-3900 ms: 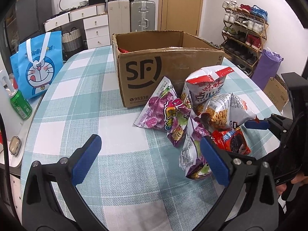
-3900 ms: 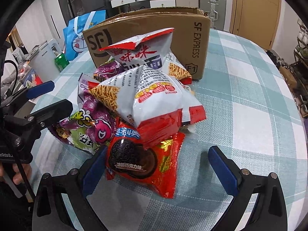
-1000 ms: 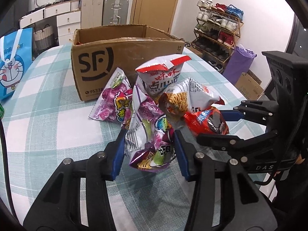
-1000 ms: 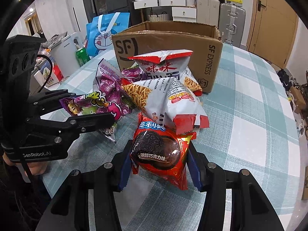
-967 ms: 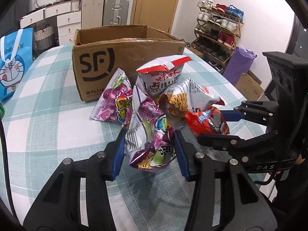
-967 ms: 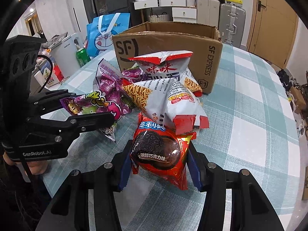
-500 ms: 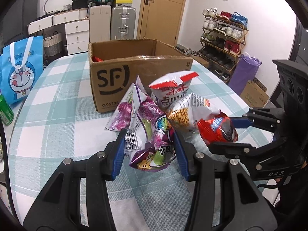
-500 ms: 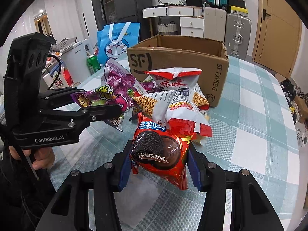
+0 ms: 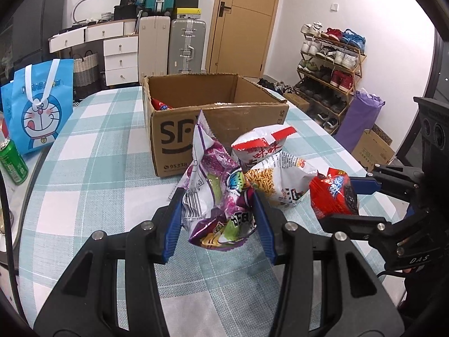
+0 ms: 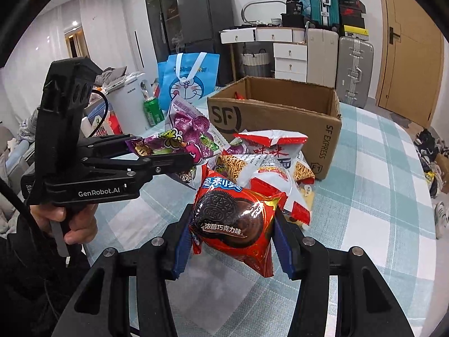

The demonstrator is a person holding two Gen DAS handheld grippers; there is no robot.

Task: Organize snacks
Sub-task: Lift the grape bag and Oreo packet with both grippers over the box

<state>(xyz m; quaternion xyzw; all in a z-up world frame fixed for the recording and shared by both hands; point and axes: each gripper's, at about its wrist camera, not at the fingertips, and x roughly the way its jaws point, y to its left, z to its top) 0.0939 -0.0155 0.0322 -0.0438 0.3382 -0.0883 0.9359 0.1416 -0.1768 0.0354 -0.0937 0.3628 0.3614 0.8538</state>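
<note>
My left gripper (image 9: 220, 220) is shut on a purple snack bag (image 9: 216, 196) and holds it above the table; both also show in the right wrist view, gripper (image 10: 165, 154) and bag (image 10: 182, 134). My right gripper (image 10: 231, 238) is shut on a red Oreo pack (image 10: 234, 219), lifted off the table; it shows in the left wrist view (image 9: 334, 196). An open SF cardboard box (image 9: 213, 123) stands behind, with a red pack inside at its left corner. Two white-and-red noodle snack bags (image 9: 277, 177) lie on the table in front of the box.
A blue Doraemon bag (image 9: 39, 106) and a green can (image 9: 12, 165) stand at the table's left edge. A white appliance (image 10: 126, 106) stands beside them. Suitcases, drawers and a shoe rack (image 9: 331, 64) line the room behind the checked table (image 9: 92, 174).
Both grippers have risen with their packs, the purple bag and the Oreo pack now higher above the table. The box interior shows more. 3.9 s ago both grippers were open and empty.
</note>
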